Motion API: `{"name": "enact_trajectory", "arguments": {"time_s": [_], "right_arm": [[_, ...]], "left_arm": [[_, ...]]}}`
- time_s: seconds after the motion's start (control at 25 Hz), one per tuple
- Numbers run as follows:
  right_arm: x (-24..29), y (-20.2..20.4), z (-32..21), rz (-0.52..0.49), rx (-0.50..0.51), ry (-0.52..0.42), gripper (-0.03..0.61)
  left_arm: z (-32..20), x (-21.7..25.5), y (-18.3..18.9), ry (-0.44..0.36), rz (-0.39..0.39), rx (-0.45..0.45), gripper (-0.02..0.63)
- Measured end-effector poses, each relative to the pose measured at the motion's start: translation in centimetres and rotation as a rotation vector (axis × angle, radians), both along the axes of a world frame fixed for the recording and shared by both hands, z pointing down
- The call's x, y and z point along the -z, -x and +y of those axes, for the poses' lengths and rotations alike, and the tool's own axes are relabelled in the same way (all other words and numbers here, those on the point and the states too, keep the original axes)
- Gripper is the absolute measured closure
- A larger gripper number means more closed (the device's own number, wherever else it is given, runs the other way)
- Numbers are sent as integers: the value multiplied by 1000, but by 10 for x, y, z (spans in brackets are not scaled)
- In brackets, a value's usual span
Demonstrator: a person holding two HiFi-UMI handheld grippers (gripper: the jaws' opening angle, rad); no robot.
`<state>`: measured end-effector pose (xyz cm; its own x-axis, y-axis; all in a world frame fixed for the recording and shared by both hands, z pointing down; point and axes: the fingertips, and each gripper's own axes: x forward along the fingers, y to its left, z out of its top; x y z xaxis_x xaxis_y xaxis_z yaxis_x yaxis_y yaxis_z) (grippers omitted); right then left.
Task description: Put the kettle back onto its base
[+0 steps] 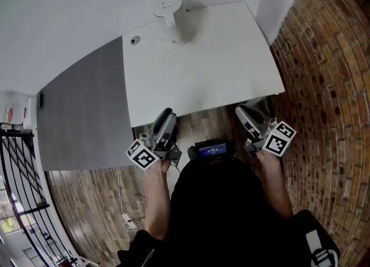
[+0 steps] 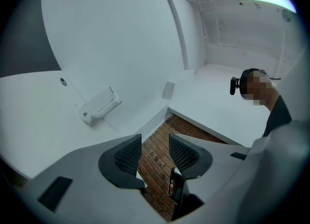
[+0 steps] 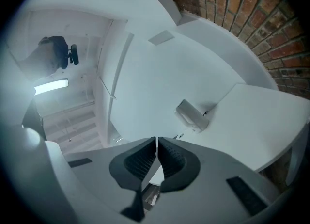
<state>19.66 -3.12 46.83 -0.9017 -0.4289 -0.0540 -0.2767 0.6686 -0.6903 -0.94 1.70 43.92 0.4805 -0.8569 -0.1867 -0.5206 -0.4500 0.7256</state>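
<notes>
Grey ribbed pads [image 2: 127,156] of my left gripper [image 2: 155,151] stand well apart and hold nothing; only brickwork [image 2: 154,167] shows through the gap. My right gripper [image 3: 156,157] has its jaws closed together, likewise empty. Both hang short of the white table [image 1: 231,81], near its front edge, which I judge a ready stance before any reach. Sole candidate for the kettle: a white object [image 1: 169,16] at the table's far edge, well apart from both grippers. Kettle or base, I cannot tell. Its interior is hidden.

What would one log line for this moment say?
left tongs open, empty | right tongs shut, empty | white object on table, untouched
</notes>
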Motion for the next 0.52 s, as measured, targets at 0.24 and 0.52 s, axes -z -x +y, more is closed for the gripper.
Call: {"name": "enact_trajectory", "arguments": {"time_s": [0.24, 0.52], "right_arm": [[6, 16, 8, 38, 9, -14, 552], [3, 31, 14, 67, 12, -6, 552]], "left_arm": [[1, 3, 12, -25, 52, -3, 422], [2, -2, 23, -25, 89, -11, 422]]}}
